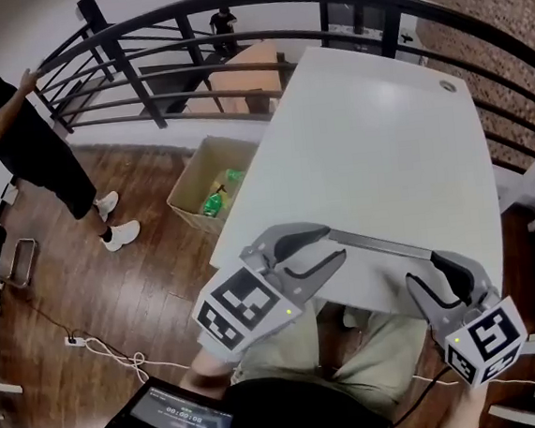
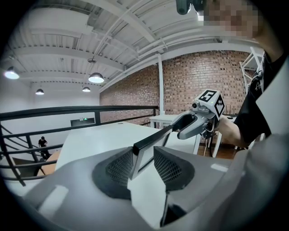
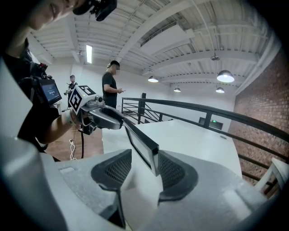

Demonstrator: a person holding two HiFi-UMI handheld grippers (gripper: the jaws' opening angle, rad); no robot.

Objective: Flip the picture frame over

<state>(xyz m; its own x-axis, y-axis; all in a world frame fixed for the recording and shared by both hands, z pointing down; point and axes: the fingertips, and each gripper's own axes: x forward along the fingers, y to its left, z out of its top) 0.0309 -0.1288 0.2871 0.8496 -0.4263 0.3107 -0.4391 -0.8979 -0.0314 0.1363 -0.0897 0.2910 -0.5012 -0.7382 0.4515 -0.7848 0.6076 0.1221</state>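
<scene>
Starting at the left, a person (image 1: pixel 15 129) stands by the railing and an open cardboard box (image 1: pixel 199 182) sits on the floor, both well clear of my work. The left tongs (image 1: pixel 334 242) come next. In the left gripper view they stand spread. One end of the picture frame (image 1: pixel 383 244) lies against the left-hand pad (image 2: pixel 118 170) and slants across toward the tip of the other pad (image 2: pixel 168 168). I read that as a loose cradle, released rather than clenched. The frame spans from there to the right tongs (image 1: pixel 433 268), over the near edge of the white tabletop (image 1: pixel 373 132). It is turned up on its long edge, so the head view shows only its thin dark rim. I cannot tell whether its lower edge rests on the tabletop or hangs just above it. In the right gripper view the right tongs are parted too. The frame's other end sits against the right-hand pad (image 3: pixel 174 170), with a plain gap to the opposite pad (image 3: pixel 116 169), so those tongs are released as well, propping the frame more than gripping it. By my judgement the flip is about half done: the frame is off its flat side and stands roughly upright. What remains is to tip it past vertical, lay it down on the other face, and draw both tongs away. With such a slack hold, the frame could slip or topple early near the tabletop's edge.
</scene>
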